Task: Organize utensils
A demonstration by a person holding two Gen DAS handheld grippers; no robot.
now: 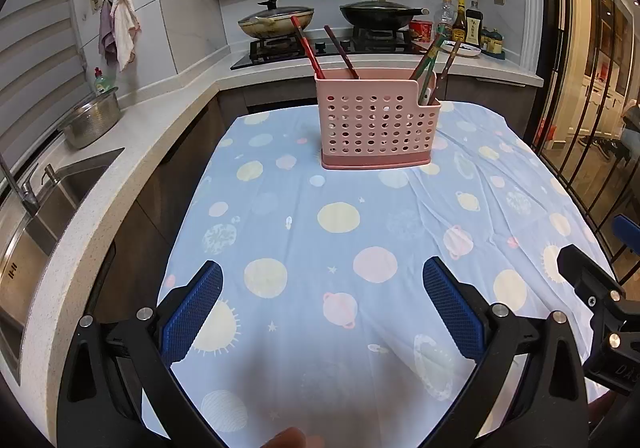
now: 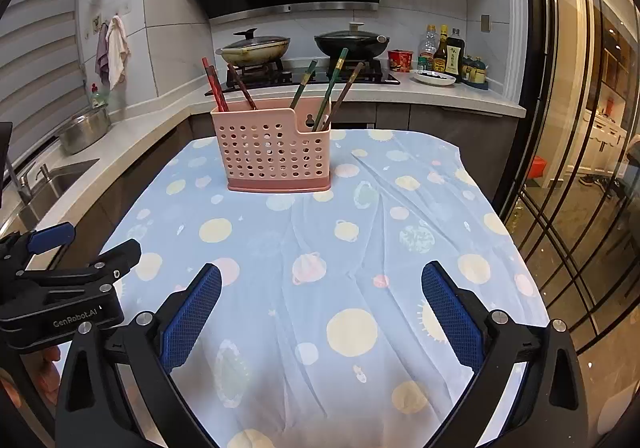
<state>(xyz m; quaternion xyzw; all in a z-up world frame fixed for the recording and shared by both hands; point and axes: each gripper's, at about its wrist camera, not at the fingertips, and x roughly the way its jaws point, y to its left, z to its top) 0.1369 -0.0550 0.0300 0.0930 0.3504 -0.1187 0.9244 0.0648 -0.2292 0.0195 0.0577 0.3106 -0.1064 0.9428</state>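
A pink perforated utensil holder stands upright on the table, toward its far end, on a light blue cloth printed with planets and suns. Red chopsticks lean out of its taller left compartment, and green and brown chopsticks out of the lower right one; their lower ends are hidden behind the holder's wall, and in the left wrist view the sticks on the right overlap so that their count is hard to tell. Something pale in the right compartment shows only in part. The left tongs hang over the near part of the table, released, blue pads wide apart with nothing between them. The right tongs are likewise released and hold nothing; in the left wrist view they are cut off at the right edge. Both are well apart from the holder. Behind the table, two lidded pans sit on a stove, with bottles beside them; their labels are too small to read.
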